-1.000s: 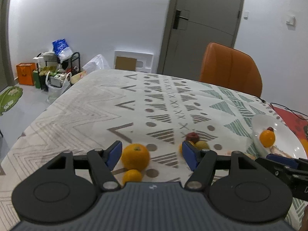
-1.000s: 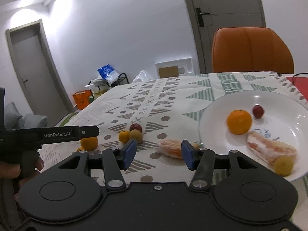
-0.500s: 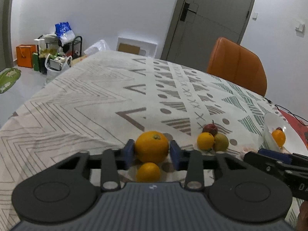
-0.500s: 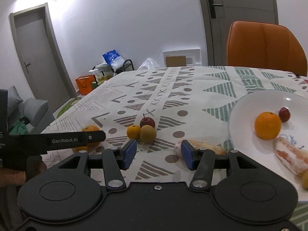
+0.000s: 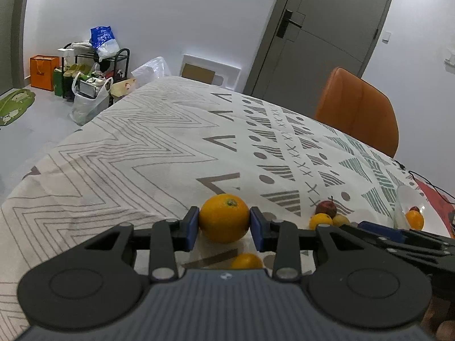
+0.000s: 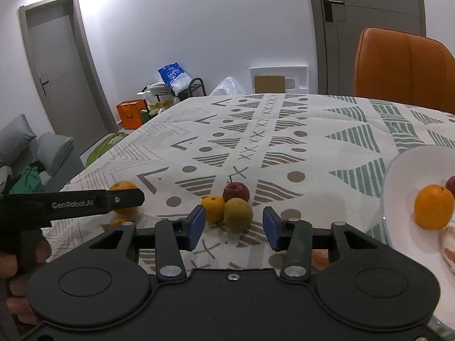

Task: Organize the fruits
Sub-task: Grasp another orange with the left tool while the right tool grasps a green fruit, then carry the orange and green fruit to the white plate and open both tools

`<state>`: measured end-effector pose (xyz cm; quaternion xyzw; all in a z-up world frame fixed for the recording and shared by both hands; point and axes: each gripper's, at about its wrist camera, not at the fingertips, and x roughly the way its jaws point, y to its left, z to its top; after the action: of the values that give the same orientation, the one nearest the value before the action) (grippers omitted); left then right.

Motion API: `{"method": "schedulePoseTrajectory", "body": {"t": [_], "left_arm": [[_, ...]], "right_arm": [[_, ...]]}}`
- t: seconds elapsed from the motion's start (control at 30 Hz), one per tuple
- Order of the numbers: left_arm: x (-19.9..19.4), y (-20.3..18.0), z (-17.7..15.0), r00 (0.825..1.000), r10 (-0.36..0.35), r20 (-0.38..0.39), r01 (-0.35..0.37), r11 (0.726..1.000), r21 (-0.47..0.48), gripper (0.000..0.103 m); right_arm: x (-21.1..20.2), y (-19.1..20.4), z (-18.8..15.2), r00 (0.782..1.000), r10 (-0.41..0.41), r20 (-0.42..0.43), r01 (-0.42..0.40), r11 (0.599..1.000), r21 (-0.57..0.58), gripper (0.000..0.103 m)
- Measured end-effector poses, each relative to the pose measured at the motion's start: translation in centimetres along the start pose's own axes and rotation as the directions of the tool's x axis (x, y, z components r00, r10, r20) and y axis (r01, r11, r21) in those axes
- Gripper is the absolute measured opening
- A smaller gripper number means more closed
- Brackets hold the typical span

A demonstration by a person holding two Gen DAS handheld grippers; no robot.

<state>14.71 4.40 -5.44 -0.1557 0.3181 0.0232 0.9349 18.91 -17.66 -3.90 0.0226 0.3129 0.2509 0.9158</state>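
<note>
My left gripper (image 5: pixel 224 228) is shut on a large orange (image 5: pixel 224 217) and holds it just above the patterned tablecloth. A smaller orange (image 5: pixel 246 261) lies on the cloth below it. My right gripper (image 6: pixel 233 228) is open and empty; a green-brown fruit (image 6: pixel 238 214), a small orange (image 6: pixel 213 204) and a red apple (image 6: pixel 235 191) sit just ahead of its fingers. A white plate (image 6: pixel 398 170) at the right holds an orange (image 6: pixel 433 207), a small red fruit and a peeled piece. The left gripper also shows in the right wrist view, its fingers (image 6: pixel 125 198) beside the large orange (image 6: pixel 122 185).
An orange chair (image 6: pixel 401 68) stands at the table's far side. A peeled fruit piece (image 6: pixel 321 257) lies on the cloth under my right gripper. Bags and a rack (image 5: pixel 93 68) stand on the floor by the far wall. A red mat (image 5: pixel 438 199) lies at the right table edge.
My left gripper closed on the large orange and lifted it slightly off the cloth. My right gripper swung left from the plate toward the three clustered fruits, staying open.
</note>
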Motion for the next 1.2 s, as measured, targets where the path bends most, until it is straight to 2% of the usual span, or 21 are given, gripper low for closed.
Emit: {"method": "schedulePoseTrajectory", "body": {"t": [0.03, 0.1, 0.13, 0.17, 0.8, 1.2], "left_arm": [[0.0, 0.1, 0.1, 1.0, -0.001, 0.002, 0.001, 1.0, -0.004, 0.037], [-0.1, 0.2, 0.2, 1.0, 0.0, 0.003, 0.0, 1.0, -0.007, 0.037], [-0.1, 0.2, 0.2, 1.0, 0.001, 0.002, -0.001, 1.0, -0.007, 0.037], [-0.1, 0.2, 0.2, 1.0, 0.001, 0.001, -0.001, 1.0, -0.006, 0.037], [-1.1, -5.0, 0.2, 0.998, -0.053, 0.023, 0.05, 0.995, 0.084, 0.037], [-1.2, -9.2, 0.0, 0.995, -0.095, 0.023, 0.09, 0.985, 0.149, 0.037]], "right_arm": [[0.2, 0.1, 0.0, 1.0, -0.001, -0.005, 0.001, 1.0, -0.005, 0.044], [0.7, 0.3, 0.1, 1.0, 0.001, -0.012, -0.002, 1.0, -0.016, 0.033], [0.8, 0.3, 0.1, 1.0, 0.0, -0.016, 0.0, 1.0, -0.019, 0.024], [0.9, 0.3, 0.1, 1.0, 0.001, -0.02, -0.001, 1.0, -0.017, 0.021], [-4.4, -2.5, 0.3, 0.996, -0.017, 0.082, 0.014, 0.999, 0.036, 0.021], [-7.1, -5.3, -0.3, 0.99, -0.065, 0.122, 0.055, 0.995, 0.085, 0.021]]}}
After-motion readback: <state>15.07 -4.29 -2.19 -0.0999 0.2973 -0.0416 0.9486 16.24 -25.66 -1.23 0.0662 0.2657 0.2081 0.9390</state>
